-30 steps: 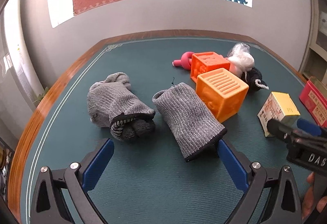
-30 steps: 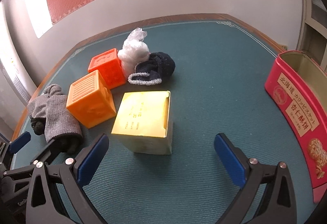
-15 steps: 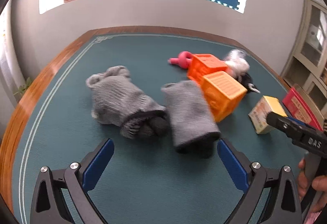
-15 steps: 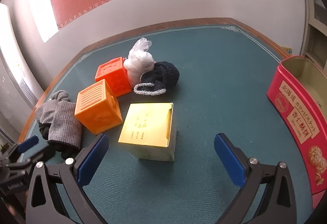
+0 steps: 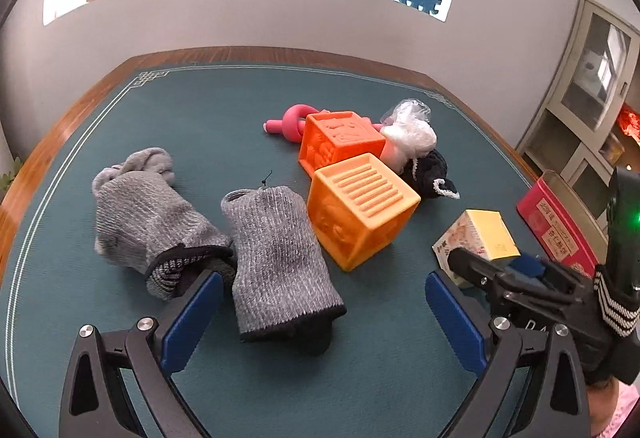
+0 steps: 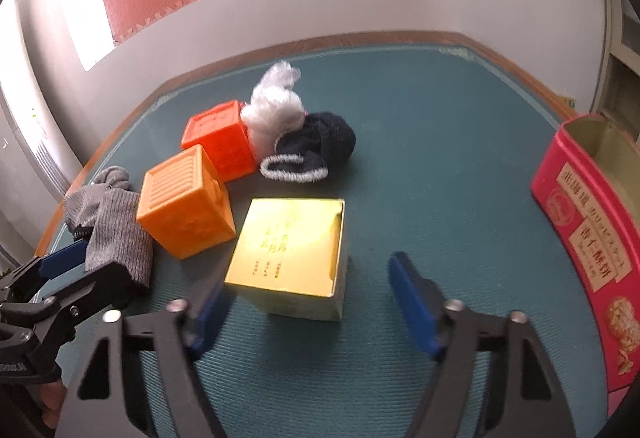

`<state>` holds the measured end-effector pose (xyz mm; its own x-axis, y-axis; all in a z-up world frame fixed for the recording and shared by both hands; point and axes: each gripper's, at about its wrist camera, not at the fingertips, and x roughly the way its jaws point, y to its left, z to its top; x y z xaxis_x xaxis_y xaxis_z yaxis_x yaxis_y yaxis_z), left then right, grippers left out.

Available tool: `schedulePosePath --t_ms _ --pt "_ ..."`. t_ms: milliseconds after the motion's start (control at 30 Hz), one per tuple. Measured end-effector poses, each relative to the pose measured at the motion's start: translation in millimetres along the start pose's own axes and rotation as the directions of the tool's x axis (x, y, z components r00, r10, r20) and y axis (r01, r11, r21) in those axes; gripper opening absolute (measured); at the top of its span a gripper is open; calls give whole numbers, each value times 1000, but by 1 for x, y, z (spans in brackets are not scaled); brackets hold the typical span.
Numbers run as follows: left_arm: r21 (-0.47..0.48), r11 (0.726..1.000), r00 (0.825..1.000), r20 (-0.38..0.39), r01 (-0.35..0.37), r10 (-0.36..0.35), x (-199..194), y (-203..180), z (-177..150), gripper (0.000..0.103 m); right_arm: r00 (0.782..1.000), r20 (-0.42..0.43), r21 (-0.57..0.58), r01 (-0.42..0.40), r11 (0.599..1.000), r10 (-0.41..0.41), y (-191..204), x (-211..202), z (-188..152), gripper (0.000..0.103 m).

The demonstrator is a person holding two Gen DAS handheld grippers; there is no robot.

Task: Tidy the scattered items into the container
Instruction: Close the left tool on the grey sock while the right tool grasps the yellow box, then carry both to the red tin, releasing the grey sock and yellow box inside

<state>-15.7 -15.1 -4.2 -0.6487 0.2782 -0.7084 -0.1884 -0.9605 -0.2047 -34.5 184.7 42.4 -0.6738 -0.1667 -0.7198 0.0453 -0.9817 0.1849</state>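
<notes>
My left claw [image 5: 320, 318] is spread wide and low over the green desk [image 5: 200, 118], its blue pads on either side of the near end of a grey knitted sock [image 5: 276, 262], gripping nothing. Just left of that sock lies a second grey sock [image 5: 148, 222], bunched up, its dark cuff close to my left pad. My right claw [image 6: 308, 302] is likewise spread and empty, and the yellow box [image 6: 292, 250] stands between its pads at their tips; I cannot tell whether the left pad touches the box. Beyond the sock and beside the box sits the nearer orange cube [image 5: 360, 206], ribbed face up, and behind it, touching or nearly so, the second orange cube [image 5: 340, 140]. A pink toy [image 5: 290, 124] pokes out from behind that far cube on its left side. To the right of the far cube rests a white plastic-wrapped bundle [image 5: 408, 134], and against it, toward me, a black sock [image 6: 316, 146] with a pale fuzzy cuff. The container, a red tin [image 6: 584, 222] with printed labels, stands at the desk's right edge, well apart from the pile; only a bare strip of its pale inner wall shows, and I cannot see what is inside.
</notes>
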Motion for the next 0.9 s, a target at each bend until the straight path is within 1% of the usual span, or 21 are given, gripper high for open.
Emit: schedulePosePath --t_ms 167,267,367,433,467,500,533,633,733,900 --pt "-53 999 1000 -21 7 -8 8 9 -1 101 1000 -13 45 -1 999 2 -11 3 0 51" --pt "-74 997 999 -33 -4 2 12 12 -2 96 1000 -12 51 -3 999 4 -13 2 -1 51" --pt "-72 996 999 -34 -43 41 14 13 -4 85 1000 -4 43 -1 999 1 -11 -1 -2 50" --pt "-64 995 996 -30 -81 79 15 13 -6 69 1000 6 37 1 999 -2 -10 -5 -3 50" --pt "-59 993 995 -28 -100 98 15 13 -7 66 1000 12 34 3 999 -3 -9 -7 -4 50" --pt "-56 992 993 -25 -116 115 16 13 -8 60 1000 17 32 4 999 -5 -9 -9 -5 50" --pt "-53 990 992 -21 -129 128 15 12 -9 57 1000 24 31 5 1000 -6 -8 -10 -5 50" --pt "-54 988 990 -5 -142 142 10 12 -13 52 998 59 24 17 1000 -18 -7 -18 -6 50" --pt "-63 988 990 11 -139 140 5 11 -17 49 995 95 21 32 999 -33 -8 -26 -7 50" --pt "-42 989 989 39 -142 143 -2 0 -23 43 988 145 45 39 998 -45 -14 -38 -6 50"
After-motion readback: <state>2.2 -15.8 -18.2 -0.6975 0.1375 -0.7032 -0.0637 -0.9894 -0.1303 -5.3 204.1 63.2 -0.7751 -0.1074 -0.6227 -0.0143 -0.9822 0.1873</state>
